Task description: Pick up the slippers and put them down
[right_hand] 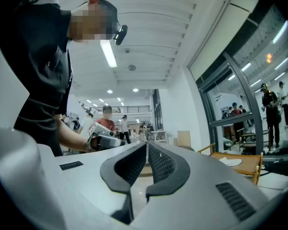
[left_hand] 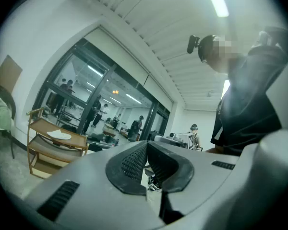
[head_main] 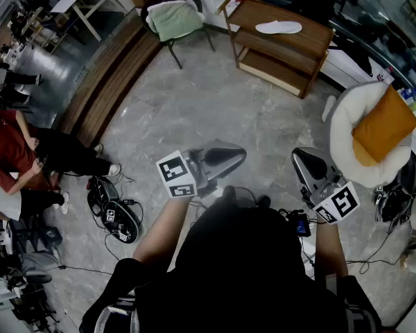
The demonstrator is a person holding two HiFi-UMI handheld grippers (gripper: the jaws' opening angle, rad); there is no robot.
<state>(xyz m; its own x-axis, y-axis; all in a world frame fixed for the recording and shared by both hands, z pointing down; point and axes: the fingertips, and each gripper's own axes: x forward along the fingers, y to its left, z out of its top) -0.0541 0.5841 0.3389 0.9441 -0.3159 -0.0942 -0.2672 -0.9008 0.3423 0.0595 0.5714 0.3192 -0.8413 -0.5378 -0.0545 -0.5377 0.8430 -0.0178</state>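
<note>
Left gripper (head_main: 237, 155) and right gripper (head_main: 302, 158) were closed, empty; arriving closed could shove the slipper (head_main: 278, 27), well ahead, off its shelf (head_main: 315, 35).

Grey marble floor (head_main: 215, 109), wooden shelf (head_main: 317, 36), green-cushioned chair (head_main: 175, 21), glass wall (left_hand: 86, 97) beyond

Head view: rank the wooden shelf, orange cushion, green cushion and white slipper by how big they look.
Largest to smallest:
1. wooden shelf
2. orange cushion
3. green cushion, though it lies farther from the camera, so true size is unsure
4. white slipper
</note>
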